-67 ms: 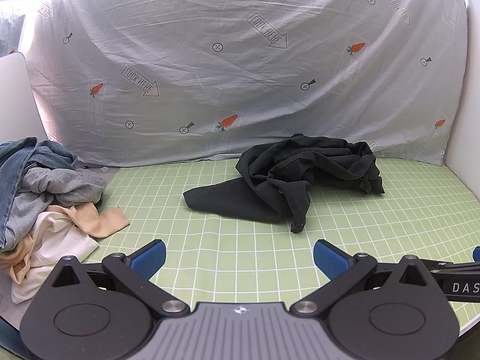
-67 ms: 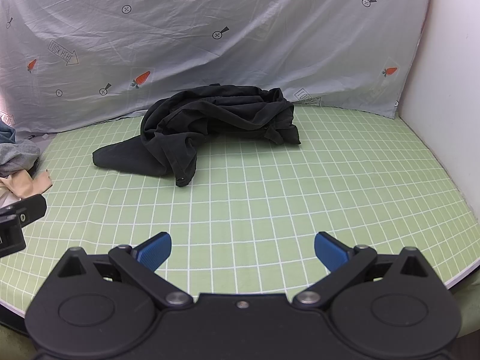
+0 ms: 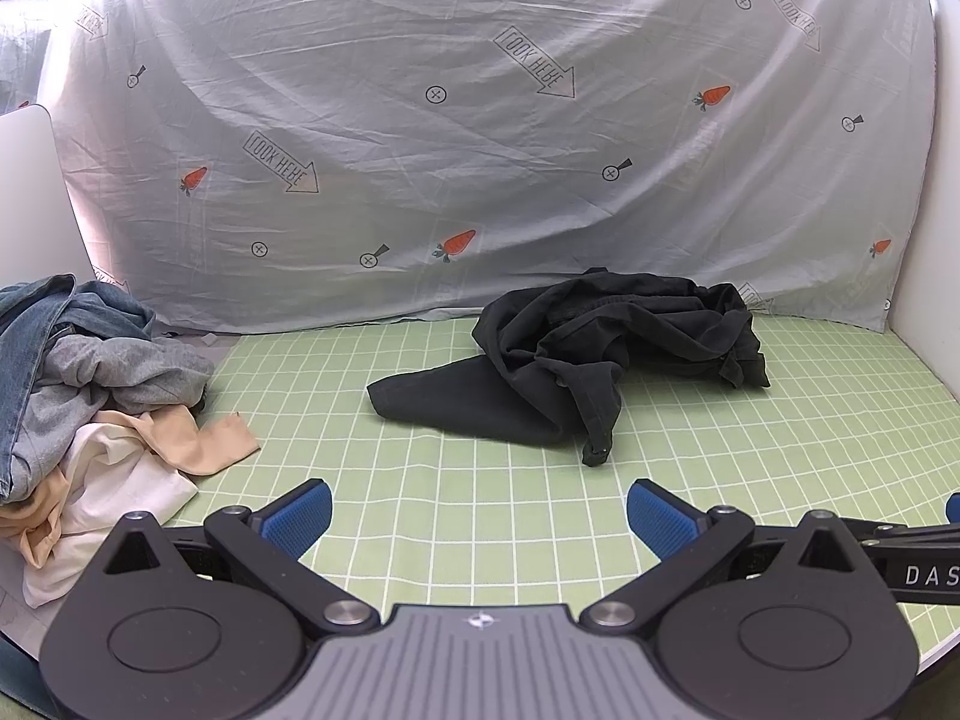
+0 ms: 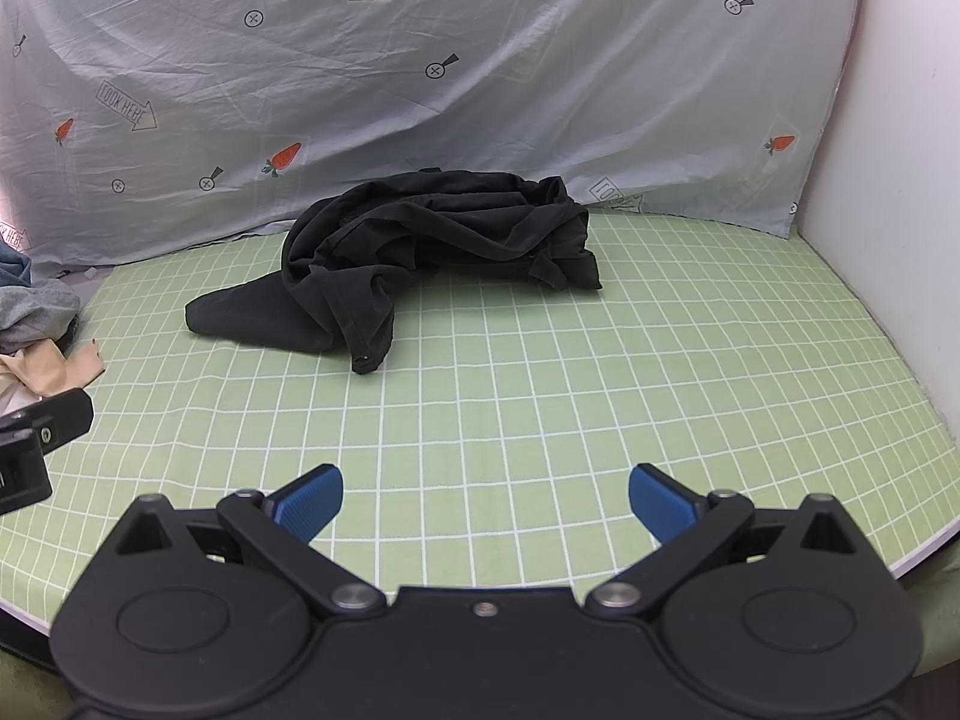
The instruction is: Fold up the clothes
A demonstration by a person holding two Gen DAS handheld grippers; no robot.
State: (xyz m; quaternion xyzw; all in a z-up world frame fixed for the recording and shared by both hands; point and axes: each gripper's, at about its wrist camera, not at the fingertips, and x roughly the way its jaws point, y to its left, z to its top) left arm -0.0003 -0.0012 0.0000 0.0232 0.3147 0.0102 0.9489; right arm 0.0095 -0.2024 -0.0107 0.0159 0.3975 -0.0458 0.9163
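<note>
A crumpled black garment lies on the green grid mat toward the back; it also shows in the right wrist view. My left gripper is open and empty, hovering over the mat in front of the garment. My right gripper is open and empty too, well short of the garment. Part of the right gripper shows at the right edge of the left wrist view, and part of the left gripper at the left edge of the right wrist view.
A pile of clothes with jeans, a grey top and beige and white pieces lies at the mat's left edge. A printed grey sheet hangs behind. A white wall bounds the right side.
</note>
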